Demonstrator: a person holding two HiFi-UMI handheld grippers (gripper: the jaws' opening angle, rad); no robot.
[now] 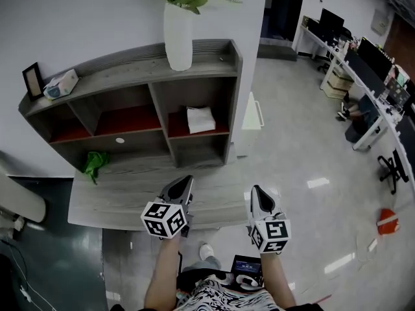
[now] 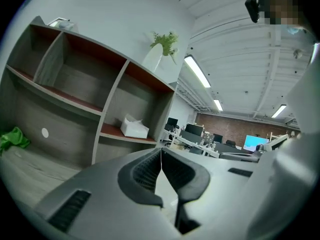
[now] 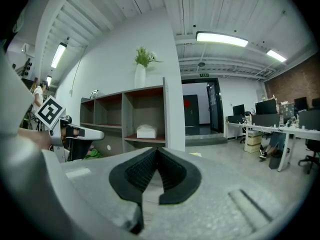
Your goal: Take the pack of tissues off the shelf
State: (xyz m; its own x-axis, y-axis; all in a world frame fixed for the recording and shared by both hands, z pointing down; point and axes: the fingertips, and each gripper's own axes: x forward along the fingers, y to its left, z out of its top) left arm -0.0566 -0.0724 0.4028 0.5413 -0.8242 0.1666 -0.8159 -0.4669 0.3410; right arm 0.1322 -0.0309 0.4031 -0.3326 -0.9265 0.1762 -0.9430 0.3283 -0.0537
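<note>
Tissue pack (image 1: 200,119) lies in the shelf's (image 1: 130,75) red-floored cubby just above centre of the head view, while left tongs (image 1: 185,181) and right tongs (image 1: 257,190) hang lower in frame, both pinched closed on nothing, apparently because no reach has begun.

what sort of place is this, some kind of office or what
Most likely an open-plan office. A row of desks carries monitors, a black office chair stands beside them, and strip lights run overhead. A grey shelf unit stands nearby.
</note>
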